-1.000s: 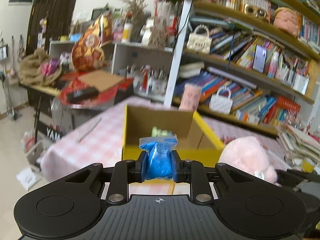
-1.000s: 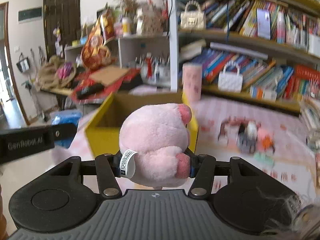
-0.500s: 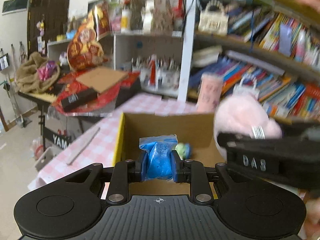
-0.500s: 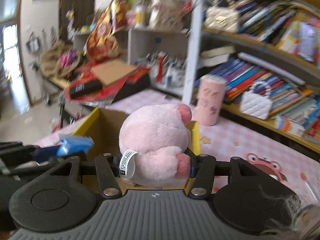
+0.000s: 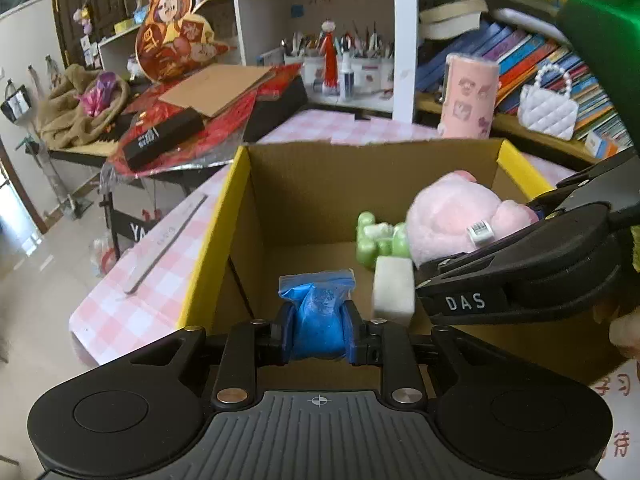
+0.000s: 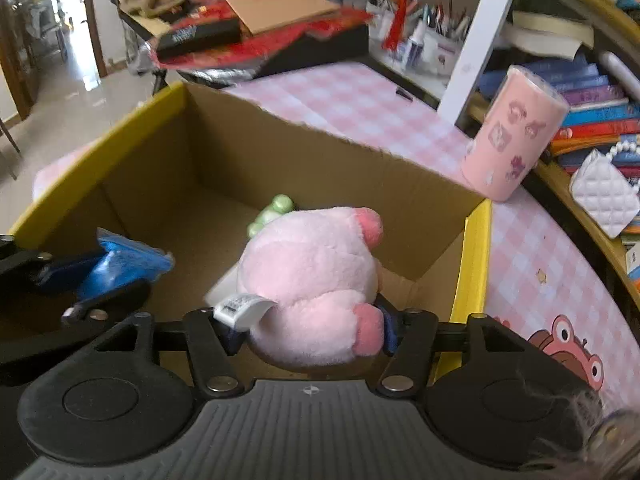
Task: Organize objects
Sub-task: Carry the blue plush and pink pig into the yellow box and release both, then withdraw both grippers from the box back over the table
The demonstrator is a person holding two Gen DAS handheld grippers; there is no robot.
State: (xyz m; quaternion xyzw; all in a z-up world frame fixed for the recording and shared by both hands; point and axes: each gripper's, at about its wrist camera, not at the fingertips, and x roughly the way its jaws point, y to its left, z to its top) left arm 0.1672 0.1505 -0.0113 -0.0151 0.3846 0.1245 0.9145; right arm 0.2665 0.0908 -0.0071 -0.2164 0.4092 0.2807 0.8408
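My left gripper [image 5: 318, 330] is shut on a blue plastic bag [image 5: 317, 312] and holds it over the near side of an open cardboard box with yellow rims [image 5: 208, 240]. My right gripper [image 6: 310, 334] is shut on a pink plush pig [image 6: 316, 280] and holds it over the same box [image 6: 472, 248], to the right of the left gripper. The pig [image 5: 460, 220] and the right gripper's body show in the left wrist view; the blue bag [image 6: 124, 266] shows in the right wrist view. A green toy [image 5: 378, 236] and a white block [image 5: 394, 290] lie inside the box.
The box stands on a pink checked tablecloth [image 6: 360, 108]. A pink cylinder [image 6: 514, 140] stands behind the box, near a bookshelf with a white handbag [image 6: 604, 196]. A cluttered side table with red wrapping and a black box [image 5: 164, 136] is at the left. A frog sticker [image 6: 568, 348] lies at right.
Both grippers have moved forward and down over the box, with its inside now in full view. The pig has come in beside the blue bag. Both grips are unchanged.
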